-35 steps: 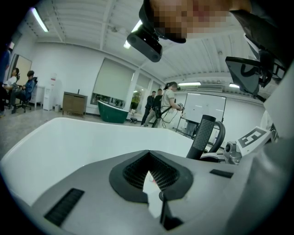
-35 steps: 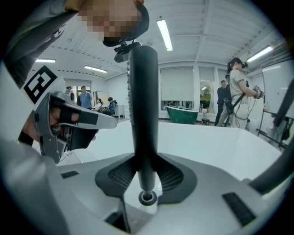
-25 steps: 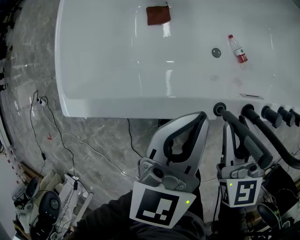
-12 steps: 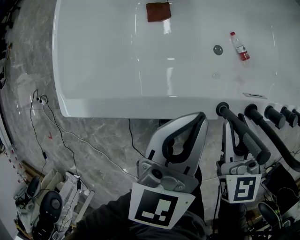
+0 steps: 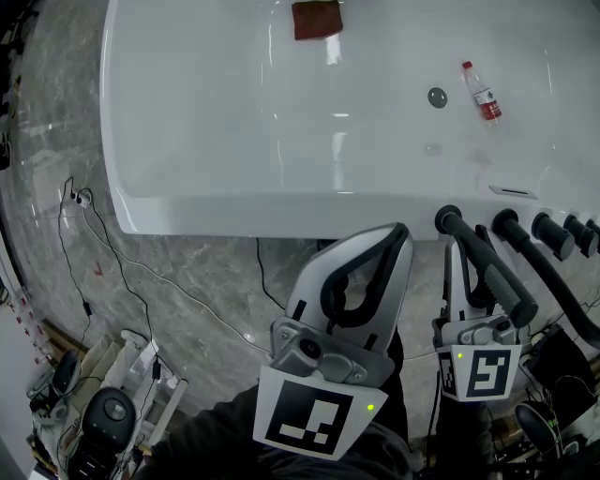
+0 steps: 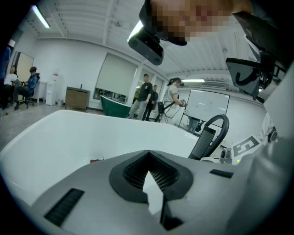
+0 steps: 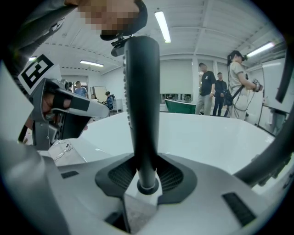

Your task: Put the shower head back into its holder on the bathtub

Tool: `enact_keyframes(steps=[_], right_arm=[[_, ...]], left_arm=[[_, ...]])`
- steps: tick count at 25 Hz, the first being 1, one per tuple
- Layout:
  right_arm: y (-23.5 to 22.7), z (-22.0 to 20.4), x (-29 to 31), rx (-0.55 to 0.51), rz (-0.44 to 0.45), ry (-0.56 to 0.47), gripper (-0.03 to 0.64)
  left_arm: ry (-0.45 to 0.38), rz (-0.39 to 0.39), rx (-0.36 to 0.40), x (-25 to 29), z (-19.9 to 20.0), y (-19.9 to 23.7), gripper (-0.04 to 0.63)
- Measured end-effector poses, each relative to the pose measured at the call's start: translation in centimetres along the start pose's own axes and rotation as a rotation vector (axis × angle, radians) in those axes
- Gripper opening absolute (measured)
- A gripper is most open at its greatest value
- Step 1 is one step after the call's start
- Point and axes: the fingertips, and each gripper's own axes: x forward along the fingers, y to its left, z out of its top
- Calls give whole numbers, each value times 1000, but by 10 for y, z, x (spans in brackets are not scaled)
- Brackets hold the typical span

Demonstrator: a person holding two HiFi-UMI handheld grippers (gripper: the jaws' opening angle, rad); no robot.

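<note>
**A:** So, what is the right gripper (image 7: 143,183) doing?

**B:** It is clamped on the shower head (image 7: 142,92). Its jaws pinch the narrow lower end of the black handle. The rest of the handle runs straight out ahead of them.

**A:** Where does the far end land?

**B:** At the near rim of the bathtub (image 5: 281,211), directly ahead of that gripper. In the head view it meets a black ring on the rim. I cannot tell whether it sits inside the ring or only rests against it.

**A:** Anything beside it?

**B:** A row of black knobs (image 5: 548,234) stands along the rim, ahead and to the right of the right gripper. A black hose (image 7: 245,172) curves away on that gripper's right side.

**A:** And the left gripper (image 5: 401,232)?

**B:** It is pinched together with nothing in it. The tips meet, and only the white tub shows through the small gap behind them. It sits just left of the right gripper, with its tips near the same rim.

**A:** What lies inside the tub?

**B:** Well ahead of the right gripper, a small bottle (image 5: 479,92) with red on it lies beside the drain (image 5: 437,96). Far ahead of the left gripper, a red-brown cloth (image 5: 316,19) lies on the tub floor.

**A:** And outside it?

**B:** Grey marble floor (image 5: 56,112) stretches away to the left of the left gripper.
</note>
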Motion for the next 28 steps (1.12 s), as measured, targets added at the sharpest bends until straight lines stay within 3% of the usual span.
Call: enact_keyframes(steps=[17,23,28], right_arm=[[3,-7,10,-44,7,-1,141],[3,-7,10,2,30,-6,141],[3,-8,9,-51,41,15,187]], left_arm=[[3,14,2,0,-1,3,3],[10,3,62,-10,5,0,3],[5,11,126,-22,13,-2,3]])
